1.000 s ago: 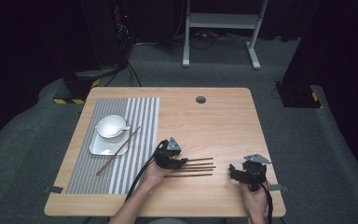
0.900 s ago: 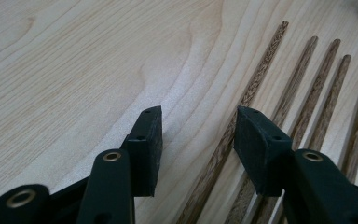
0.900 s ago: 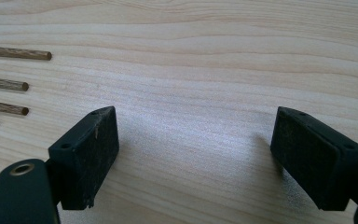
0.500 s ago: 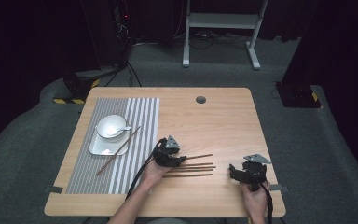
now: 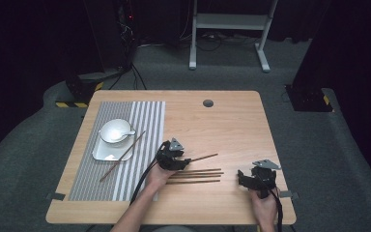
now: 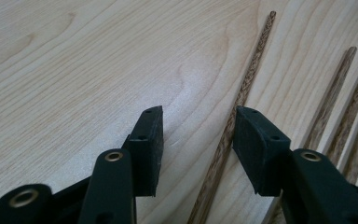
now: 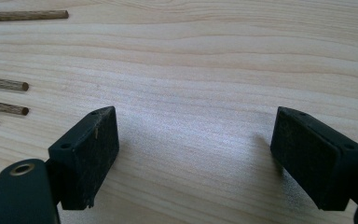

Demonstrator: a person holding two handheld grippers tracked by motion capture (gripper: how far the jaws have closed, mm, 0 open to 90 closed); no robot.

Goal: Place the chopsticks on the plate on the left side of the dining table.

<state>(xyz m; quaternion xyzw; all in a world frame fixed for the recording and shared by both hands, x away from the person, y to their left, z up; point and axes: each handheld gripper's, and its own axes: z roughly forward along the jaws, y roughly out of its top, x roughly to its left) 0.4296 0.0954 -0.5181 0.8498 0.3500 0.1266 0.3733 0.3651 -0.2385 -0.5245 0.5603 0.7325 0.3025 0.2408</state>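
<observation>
Since a second ago the angled chopstick (image 5: 200,158) has swung its far tip away from the three parallel chopsticks (image 5: 196,175); left gripper (image 5: 172,159) barely shifted.

High view: left gripper sits over the near ends of the sticks; right gripper (image 5: 256,180) rests apart on the table (image 5: 232,121), jaws released.

Left gripper view: jaws half open, gripping nothing; the angled chopstick (image 6: 242,95) runs between the fingers, touching the right-hand pad (image 6: 254,149) (left pad clear).

Right gripper view: wide-open pads (image 7: 86,154), stick ends (image 7: 9,98) beyond the left finger.

Judgement: centre the stick between both pads before closing, keeping neighbours outside.
</observation>
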